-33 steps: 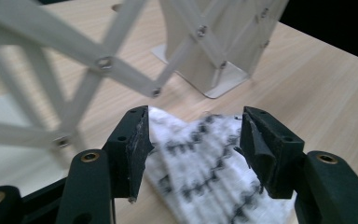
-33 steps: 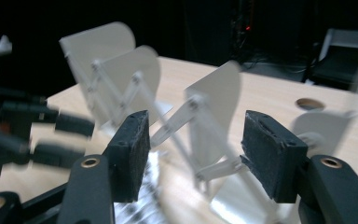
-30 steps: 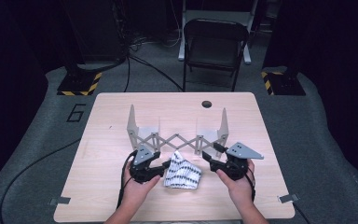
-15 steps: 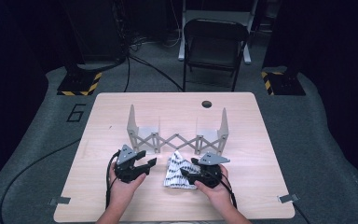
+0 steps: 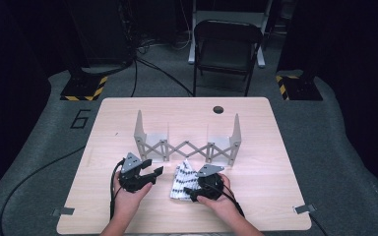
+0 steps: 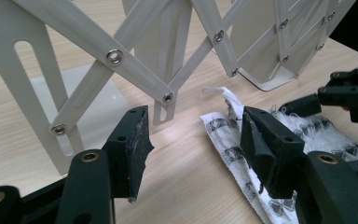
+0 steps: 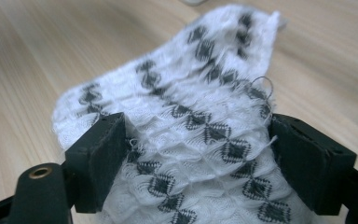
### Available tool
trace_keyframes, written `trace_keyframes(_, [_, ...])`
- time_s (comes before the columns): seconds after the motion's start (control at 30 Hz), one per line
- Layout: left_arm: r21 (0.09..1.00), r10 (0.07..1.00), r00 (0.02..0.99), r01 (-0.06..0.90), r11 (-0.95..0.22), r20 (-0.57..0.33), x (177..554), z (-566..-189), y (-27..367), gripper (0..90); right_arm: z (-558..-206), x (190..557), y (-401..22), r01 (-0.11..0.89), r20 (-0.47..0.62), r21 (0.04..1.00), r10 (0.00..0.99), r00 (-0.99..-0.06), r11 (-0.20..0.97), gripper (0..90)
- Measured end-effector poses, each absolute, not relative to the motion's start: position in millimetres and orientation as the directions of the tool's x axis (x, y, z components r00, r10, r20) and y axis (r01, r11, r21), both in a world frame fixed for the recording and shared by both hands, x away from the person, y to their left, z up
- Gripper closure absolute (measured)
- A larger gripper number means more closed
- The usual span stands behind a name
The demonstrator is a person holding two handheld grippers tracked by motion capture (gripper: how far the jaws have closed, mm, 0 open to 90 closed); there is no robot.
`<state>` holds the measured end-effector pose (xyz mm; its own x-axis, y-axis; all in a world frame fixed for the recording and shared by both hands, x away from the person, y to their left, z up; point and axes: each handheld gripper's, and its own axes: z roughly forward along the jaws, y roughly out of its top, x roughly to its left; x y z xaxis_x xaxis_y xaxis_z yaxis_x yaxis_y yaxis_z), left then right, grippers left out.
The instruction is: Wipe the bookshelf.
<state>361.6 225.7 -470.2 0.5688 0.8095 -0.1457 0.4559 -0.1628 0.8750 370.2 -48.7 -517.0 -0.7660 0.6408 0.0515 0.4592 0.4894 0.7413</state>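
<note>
A white cloth (image 5: pixel 181 178) with black diamond patterning lies crumpled on the wooden table (image 5: pixel 275 147), just in front of a pale folding scissor rack (image 5: pixel 187 147). My right gripper (image 5: pixel 191 191) is low over the cloth's near right side. Its jaws have just been opening and now stand wide, one on each side of a fold of the cloth (image 7: pixel 200 93), right gripper (image 7: pixel 196 149) not squeezing it. My left gripper (image 5: pixel 153 167) hovers open left of the cloth. Nothing sits between the left gripper (image 6: pixel 193 140) jaws; the cloth's edge (image 6: pixel 223 126) lies by one jaw, the rack (image 6: pixel 121 60) close ahead.
The rack's two upright end plates (image 5: pixel 139 129) stand on the table's middle, joined by the lattice. A small round hole (image 5: pixel 218 109) is near the table's far edge. A folding chair (image 5: pixel 224 46) stands behind the table; cables (image 5: pixel 39 167) run over the floor.
My right gripper has come left and down onto the cloth, its jaws widening. The left gripper has drawn a little to the left, away from the cloth.
</note>
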Motion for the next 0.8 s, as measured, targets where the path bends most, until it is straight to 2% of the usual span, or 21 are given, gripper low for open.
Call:
trace_keyframes(0.2, [0.879,0.815,0.561,0.452,-0.155,-0.145,361.8,-469.8,228.5,42.3,-523.5,365.7,-44.9,0.417,-0.025,0.715,0.616,-0.787,0.561,18.6])
trace_keyframes(0.3, [0.877,0.816,0.559,0.454,-0.157,-0.143,362.1,-470.6,229.0,42.3,-526.5,365.2,-44.3,0.403,-0.027,0.741,0.623,-0.782,0.538,19.3])
trace_keyframes(0.37, [0.874,0.817,0.558,0.459,-0.158,-0.146,362.3,-471.1,229.2,42.3,-524.5,364.3,-45.7,0.394,-0.034,0.726,0.601,-0.798,0.564,26.9])
trace_keyframes(0.5, [0.875,0.817,0.559,0.456,-0.16,-0.142,363.0,-471.8,229.7,42.3,-523.1,357.7,-42.4,0.345,-0.036,0.744,0.551,-0.834,0.571,54.6])
trace_keyframes(0.57, [0.875,0.817,0.559,0.457,-0.16,-0.142,363.1,-471.8,229.9,42.3,-522.2,354.3,-40.9,0.331,-0.042,0.744,0.535,-0.843,0.58,63.3])
trace_keyframes(0.67, [0.878,0.819,0.555,0.454,-0.151,-0.146,362.7,-470.8,231.3,42.3,-520.0,354.0,-42.9,0.342,-0.044,0.739,0.548,-0.835,0.581,67.6])
trace_keyframes(0.7, [0.879,0.82,0.553,0.454,-0.147,-0.148,362.6,-470.6,231.9,42.3,-517.9,355.3,-46.1,0.376,-0.02,0.728,0.566,-0.824,0.573,67.8])
trace_keyframes(0.8, [0.88,0.823,0.549,0.452,-0.143,-0.148,362.9,-470.2,234.1,42.3,-513.0,365.7,-62.8,0.447,0.062,0.756,0.628,-0.776,0.478,67.9])
